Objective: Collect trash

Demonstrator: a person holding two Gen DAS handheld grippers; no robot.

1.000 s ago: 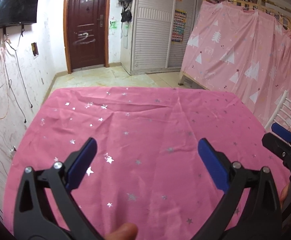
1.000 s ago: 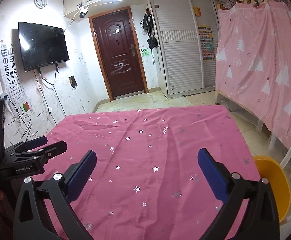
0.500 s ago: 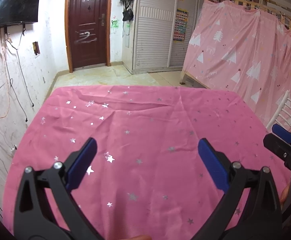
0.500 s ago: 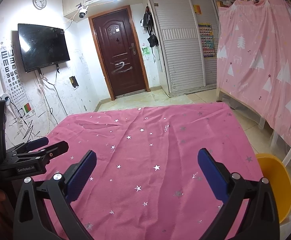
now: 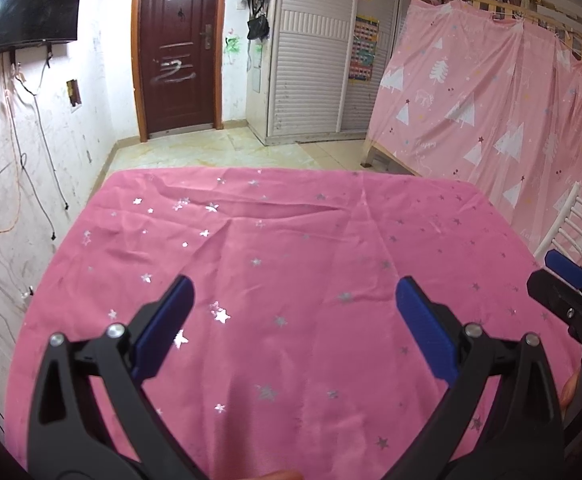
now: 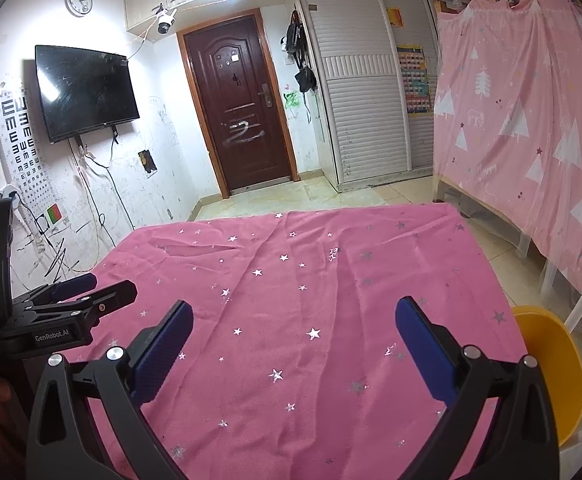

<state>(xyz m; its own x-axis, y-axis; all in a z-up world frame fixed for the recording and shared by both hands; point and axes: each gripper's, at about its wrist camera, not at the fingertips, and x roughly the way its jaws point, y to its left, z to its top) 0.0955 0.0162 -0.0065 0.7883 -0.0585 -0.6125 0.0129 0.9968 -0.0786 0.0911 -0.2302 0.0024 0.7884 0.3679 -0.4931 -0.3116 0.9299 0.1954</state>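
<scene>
A table under a pink cloth with silver stars (image 5: 291, 248) fills both views (image 6: 311, 288). No trash shows on it in either view. My left gripper (image 5: 293, 306) is open and empty, held over the near part of the cloth. My right gripper (image 6: 293, 332) is also open and empty, over the near right part. A yellow bowl-shaped bin (image 6: 551, 368) stands just off the table's right edge, below my right gripper's right finger. The right gripper shows at the right edge of the left wrist view (image 5: 571, 292); the left gripper shows at the left of the right wrist view (image 6: 71, 300).
A white chair (image 5: 579, 232) stands at the table's right side. A pink curtain with white trees (image 6: 531, 120) hangs over a bed on the right. A dark door (image 6: 243, 112), white wardrobe (image 6: 371, 92) and wall TV (image 6: 85, 92) lie beyond the table.
Both views have shifted slightly; the cameras tilted or drew back a little. Both grippers stay open and empty.
</scene>
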